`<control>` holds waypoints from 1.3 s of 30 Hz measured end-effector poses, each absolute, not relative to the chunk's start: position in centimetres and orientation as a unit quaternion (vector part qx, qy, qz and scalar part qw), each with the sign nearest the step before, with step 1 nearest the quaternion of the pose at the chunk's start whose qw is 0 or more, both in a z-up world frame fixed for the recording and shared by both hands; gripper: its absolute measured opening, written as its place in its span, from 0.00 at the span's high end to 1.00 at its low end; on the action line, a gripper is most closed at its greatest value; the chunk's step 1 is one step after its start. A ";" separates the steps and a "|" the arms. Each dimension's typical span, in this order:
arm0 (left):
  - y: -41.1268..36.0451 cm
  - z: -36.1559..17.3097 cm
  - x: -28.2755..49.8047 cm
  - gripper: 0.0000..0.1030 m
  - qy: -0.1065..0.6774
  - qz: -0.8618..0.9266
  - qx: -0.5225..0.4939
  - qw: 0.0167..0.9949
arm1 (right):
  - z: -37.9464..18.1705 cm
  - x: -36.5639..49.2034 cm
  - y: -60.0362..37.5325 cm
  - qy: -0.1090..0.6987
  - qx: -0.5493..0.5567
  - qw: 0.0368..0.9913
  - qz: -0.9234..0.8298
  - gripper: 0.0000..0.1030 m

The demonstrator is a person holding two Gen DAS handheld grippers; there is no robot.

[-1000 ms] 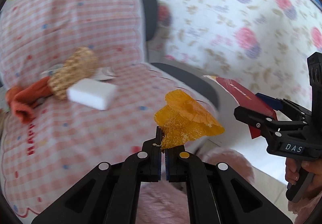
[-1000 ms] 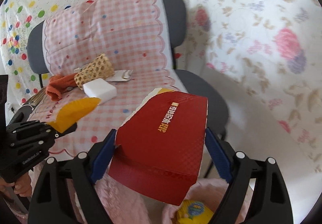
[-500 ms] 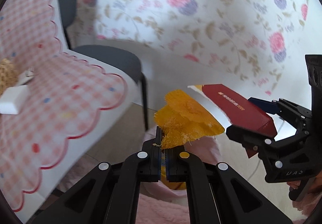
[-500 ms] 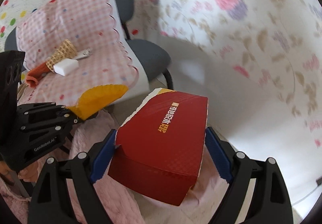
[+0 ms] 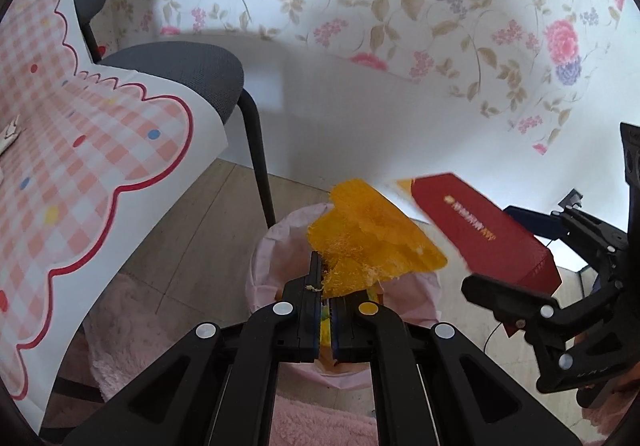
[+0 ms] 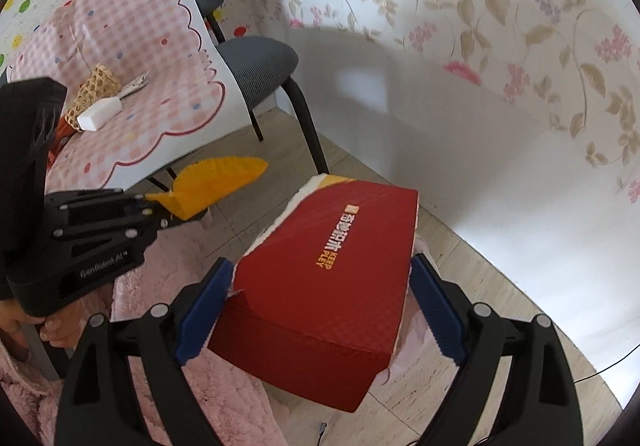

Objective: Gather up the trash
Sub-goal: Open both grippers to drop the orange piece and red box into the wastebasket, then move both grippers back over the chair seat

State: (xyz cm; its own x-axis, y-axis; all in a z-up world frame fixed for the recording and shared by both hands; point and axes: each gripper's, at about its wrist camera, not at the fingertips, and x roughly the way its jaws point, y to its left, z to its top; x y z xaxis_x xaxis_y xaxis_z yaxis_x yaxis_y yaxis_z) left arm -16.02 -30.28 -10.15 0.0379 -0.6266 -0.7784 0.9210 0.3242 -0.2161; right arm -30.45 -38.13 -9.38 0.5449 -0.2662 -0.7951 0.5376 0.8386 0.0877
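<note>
Floral wallpaper ahead — your left claw [image 5: 325, 288] pinches the orange wrapper [image 5: 372, 242], while your right claw [image 6: 320, 310] clamps the red box [image 6: 332, 270] widthwise — long axis pointing forward.

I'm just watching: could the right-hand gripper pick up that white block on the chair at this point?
Probably not: the right gripper is shut on the red box, and the white block lies well off.
</note>
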 end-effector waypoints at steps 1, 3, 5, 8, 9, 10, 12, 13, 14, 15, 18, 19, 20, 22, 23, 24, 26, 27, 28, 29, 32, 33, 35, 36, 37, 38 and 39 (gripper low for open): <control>-30.5 -10.2 -15.9 0.95 0.419 -0.553 0.178 0.698 | -9.7 -30.4 -38.4 0.420 0.165 0.862 -0.230 0.14; -31.0 -10.5 -15.8 0.85 0.422 -0.552 0.181 0.697 | -10.3 -30.3 -39.0 0.422 0.171 0.860 -0.231 0.13; -31.5 -11.2 -15.4 0.62 0.428 -0.548 0.181 0.695 | -10.7 -30.2 -39.7 0.422 0.182 0.856 -0.235 0.13; -31.6 -11.5 -15.0 0.47 0.431 -0.548 0.173 0.696 | -10.8 -30.4 -40.2 0.414 0.197 0.856 -0.238 0.11; -31.5 -11.5 -14.8 0.47 0.431 -0.546 0.171 0.698 | -10.6 -30.5 -40.3 0.411 0.197 0.857 -0.240 0.11; -31.3 -11.3 -14.6 0.47 0.429 -0.545 0.168 0.701 | -10.4 -30.6 -40.4 0.409 0.196 0.858 -0.242 0.11; -30.5 -10.9 -13.9 0.46 0.426 -0.538 0.159 0.710 | -9.9 -30.6 -40.5 0.402 0.192 0.860 -0.247 0.11; -30.2 -10.7 -13.7 0.46 0.424 -0.533 0.155 0.716 | -9.4 -30.7 -40.5 0.395 0.191 0.863 -0.250 0.11; -29.7 -10.3 -13.4 0.46 0.420 -0.529 0.150 0.722 | -9.0 -30.8 -40.5 0.388 0.190 0.866 -0.252 0.11; -29.2 -10.0 -13.2 0.46 0.414 -0.525 0.146 0.729 | -8.5 -30.9 -40.5 0.379 0.189 0.869 -0.255 0.11; -26.9 -8.6 -12.3 0.46 0.394 -0.501 0.139 0.758 | -6.7 -30.7 -40.0 0.351 0.180 0.883 -0.254 0.11; -26.0 -8.1 -11.9 0.46 0.389 -0.490 0.137 0.768 | -5.9 -30.5 -39.7 0.341 0.176 0.889 -0.249 0.11; -25.0 -7.6 -11.6 0.45 0.385 -0.480 0.134 0.777 | -5.3 -30.2 -39.5 0.334 0.172 0.894 -0.243 0.11; -23.2 -6.6 -10.9 0.44 0.375 -0.458 0.128 0.795 | -3.9 -29.3 -38.6 0.315 0.162 0.907 -0.228 0.10; -22.3 -6.3 -10.7 0.40 0.371 -0.447 0.127 0.804 | -3.4 -28.9 -38.2 0.307 0.157 0.912 -0.221 0.07; -21.4 -5.8 -10.4 0.33 0.366 -0.436 0.125 0.813 | -2.8 -28.2 -37.6 0.299 0.149 0.919 -0.210 0.07; -19.1 -4.9 -9.7 0.25 0.355 -0.407 0.119 0.833 | -1.9 -26.6 -36.3 0.286 0.132 0.931 -0.186 0.06; -18.2 -4.5 -9.5 0.19 0.352 -0.394 0.117 0.841 | -1.5 -25.5 -35.6 0.282 0.125 0.936 -0.172 0.06; -16.9 -4.2 -9.0 0.16 0.348 -0.377 0.113 0.851 | -1.1 -24.3 -34.7 0.279 0.122 0.940 -0.155 0.06; -16.0 -4.0 -8.6 0.14 0.346 -0.365 0.110 0.858 | -0.9 -23.4 -34.3 0.279 0.122 0.942 -0.142 0.06; -13.2 -3.4 -7.2 0.13 0.345 -0.321 0.101 0.876 | -0.7 -20.7 -32.4 0.284 0.113 0.947 -0.101 0.06; -12.5 -3.2 -6.9 0.13 0.344 -0.312 0.097 0.880 | -0.6 -19.9 -31.8 0.286 0.104 0.948 -0.092 0.06; -10.5 -3.0 -5.7 0.12 0.345 -0.285 0.083 0.890 | -0.4 -18.1 -30.6 0.291 0.084 0.951 -0.069 0.06; -9.9 -2.9 -5.4 0.12 0.346 -0.278 0.079 0.893 | -0.4 -17.0 -30.0 0.291 0.081 0.952 -0.055 0.06; -9.0 -2.9 -4.8 0.12 0.348 -0.265 0.073 0.896 | -0.3 -16.5 -29.8 0.292 0.079 0.952 -0.048 0.06; -8.4 -2.9 -4.4 0.12 0.350 -0.255 0.069 0.899 | -0.2 -15.4 -29.2 0.293 0.076 0.952 -0.034 0.06; -7.7 -3.0 -3.9 0.12 0.353 -0.247 0.065 0.900 | -0.1 -14.8 -28.8 0.293 0.072 0.953 -0.027 0.06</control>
State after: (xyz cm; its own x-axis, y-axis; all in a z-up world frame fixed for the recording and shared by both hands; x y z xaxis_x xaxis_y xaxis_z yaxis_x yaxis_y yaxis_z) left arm -3.90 -7.70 -3.02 0.6293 -0.3983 -0.6674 0.4895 0.8701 -0.0577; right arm -14.83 -28.77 -0.14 0.8265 -0.0097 -0.5628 0.0944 0.9881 0.1216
